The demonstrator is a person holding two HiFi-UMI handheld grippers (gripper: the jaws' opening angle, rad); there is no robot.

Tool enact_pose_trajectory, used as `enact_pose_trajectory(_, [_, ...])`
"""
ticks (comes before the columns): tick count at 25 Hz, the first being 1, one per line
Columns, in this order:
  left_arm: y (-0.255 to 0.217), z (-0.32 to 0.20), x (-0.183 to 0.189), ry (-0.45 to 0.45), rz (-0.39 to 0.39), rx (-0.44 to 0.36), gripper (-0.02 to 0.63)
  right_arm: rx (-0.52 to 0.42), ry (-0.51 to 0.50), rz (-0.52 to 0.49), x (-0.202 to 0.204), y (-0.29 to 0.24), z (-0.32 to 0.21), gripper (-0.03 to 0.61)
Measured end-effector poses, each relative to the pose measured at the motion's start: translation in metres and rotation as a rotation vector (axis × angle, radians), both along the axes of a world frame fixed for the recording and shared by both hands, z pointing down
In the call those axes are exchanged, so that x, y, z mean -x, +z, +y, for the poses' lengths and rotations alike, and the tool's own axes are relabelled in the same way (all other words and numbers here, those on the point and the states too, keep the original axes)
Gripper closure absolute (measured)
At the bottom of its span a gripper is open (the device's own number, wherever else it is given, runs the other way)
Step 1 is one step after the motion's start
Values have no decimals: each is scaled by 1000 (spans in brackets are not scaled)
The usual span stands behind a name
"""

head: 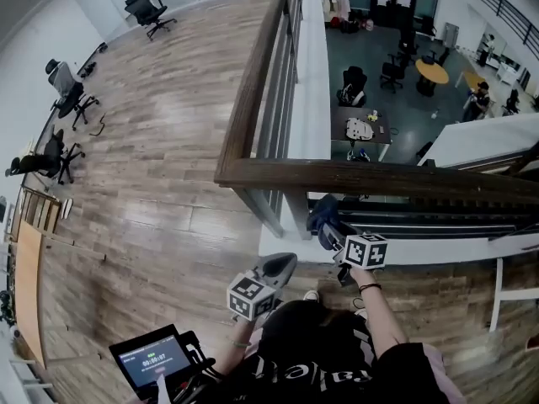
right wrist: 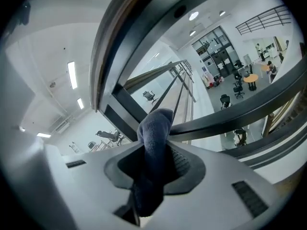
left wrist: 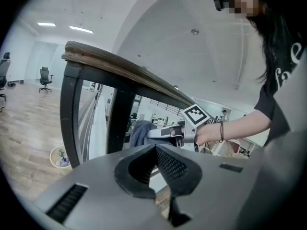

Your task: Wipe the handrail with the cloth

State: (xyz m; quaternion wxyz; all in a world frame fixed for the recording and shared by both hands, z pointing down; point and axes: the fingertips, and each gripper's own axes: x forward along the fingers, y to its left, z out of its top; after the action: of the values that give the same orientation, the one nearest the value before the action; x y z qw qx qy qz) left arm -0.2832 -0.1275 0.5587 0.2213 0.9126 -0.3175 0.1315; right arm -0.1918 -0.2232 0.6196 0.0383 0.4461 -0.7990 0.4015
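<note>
Cloth [right wrist: 154, 128] first, since it's right in front of the lens: a dark blue-grey wad pinched in my right tool [right wrist: 152, 171]. The jaws are clamped on its middle and a rounded tuft pokes out past the tips. It's sitting low, on my side of the railing and under the line of the wooden handrail [head: 354, 178], near the corner where the two runs meet. As far as I can tell it isn't touching the wood yet, so I'd say the wipe hasn't really begun.

Over on the other side, my left tool [left wrist: 153, 169] is pressed together with nothing in it, hanging near my body and below the rail, pointed roughly at a dark post [left wrist: 69, 114].

What worries me:
- Only a small tuft sticks out, so if I come in at a bad angle the hard jaw tips could rub the wood instead of the fabric.
- Dragging along the rail could tug the cloth loose. Past the railing it's a straight drop to the lower floor [head: 379, 66], with desks and people down there.
- The idle left tool could knock that post if I swing it without looking.
</note>
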Motion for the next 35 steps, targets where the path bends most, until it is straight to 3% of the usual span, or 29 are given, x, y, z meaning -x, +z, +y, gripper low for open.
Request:
enact_pose_trajectory(7, [-5,-7,7,-39,63,4,614,49,-33,49,14,23,-3,486])
enact_pose_trajectory(19, [1,-22,-31,23,70,-13,614,105,101,57,-48,27,-2,486])
enact_pose_trajectory(25, [-2,-16,-99,61,78,20,614,124,158,37,-125,39,10,486])
enact_pose_trajectory(35, [-1,-6,-238,102,48,20,614,123,271,18,-304,36,35,486])
